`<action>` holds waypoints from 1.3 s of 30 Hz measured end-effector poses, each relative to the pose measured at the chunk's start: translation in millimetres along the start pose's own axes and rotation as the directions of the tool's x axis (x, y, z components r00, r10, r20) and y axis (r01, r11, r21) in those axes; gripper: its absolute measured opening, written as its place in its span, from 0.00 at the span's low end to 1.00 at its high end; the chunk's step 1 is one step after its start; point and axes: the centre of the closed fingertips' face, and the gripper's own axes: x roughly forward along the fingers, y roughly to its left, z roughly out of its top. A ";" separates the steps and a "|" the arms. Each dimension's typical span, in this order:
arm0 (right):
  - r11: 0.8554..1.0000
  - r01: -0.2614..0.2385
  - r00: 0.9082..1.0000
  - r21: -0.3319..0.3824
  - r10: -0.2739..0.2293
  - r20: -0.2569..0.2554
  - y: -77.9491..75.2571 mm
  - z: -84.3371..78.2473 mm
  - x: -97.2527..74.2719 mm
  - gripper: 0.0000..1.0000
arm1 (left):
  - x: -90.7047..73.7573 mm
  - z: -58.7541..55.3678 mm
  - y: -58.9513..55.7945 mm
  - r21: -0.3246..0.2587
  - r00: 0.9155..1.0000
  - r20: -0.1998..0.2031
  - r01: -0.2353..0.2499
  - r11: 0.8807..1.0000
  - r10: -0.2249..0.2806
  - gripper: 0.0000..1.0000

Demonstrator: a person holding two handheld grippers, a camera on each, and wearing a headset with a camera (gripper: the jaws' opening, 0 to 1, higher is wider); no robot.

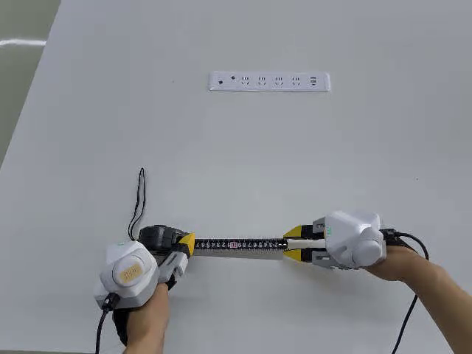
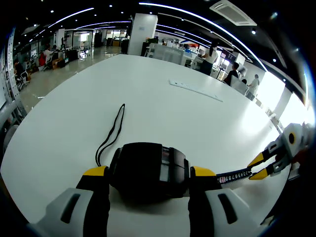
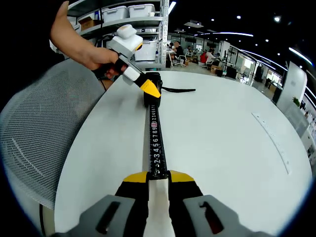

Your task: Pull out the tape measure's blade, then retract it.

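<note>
Left tool [image 2: 148, 171] clamps the rigid case [image 2: 148, 165]; right tool [image 3: 158, 177] pinches the tip of the thin blade [image 3: 154, 133], likely springy.

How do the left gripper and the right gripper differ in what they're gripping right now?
The white, yellow-tipped left gripper clamps the black tape measure case; the right gripper pinches the black numbered blade's end. The left gripper's jaws stand wide apart, the right gripper's nearly together. Both are shut on one tape measure.
</note>
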 end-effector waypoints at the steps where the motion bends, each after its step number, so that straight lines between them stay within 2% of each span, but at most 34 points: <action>1: 1.000 -0.001 1.000 -0.001 0.001 0.000 0.2 0.5 0.3 0.13 | -0.1 0.0 0.2 -0.001 1.000 -0.001 0.000 1.000 0.000 0.61; 22: 1.000 -0.003 1.000 -0.003 0.003 0.001 -0.7 5.2 2.6 0.13 | 0.0 0.2 0.2 -0.009 1.000 0.000 0.004 1.000 -0.004 0.62; 39: 1.000 -0.016 1.000 -0.001 0.016 0.003 0.0 10.4 11.4 0.13 | -0.2 0.5 0.5 -0.008 1.000 -0.002 0.008 1.000 -0.008 0.62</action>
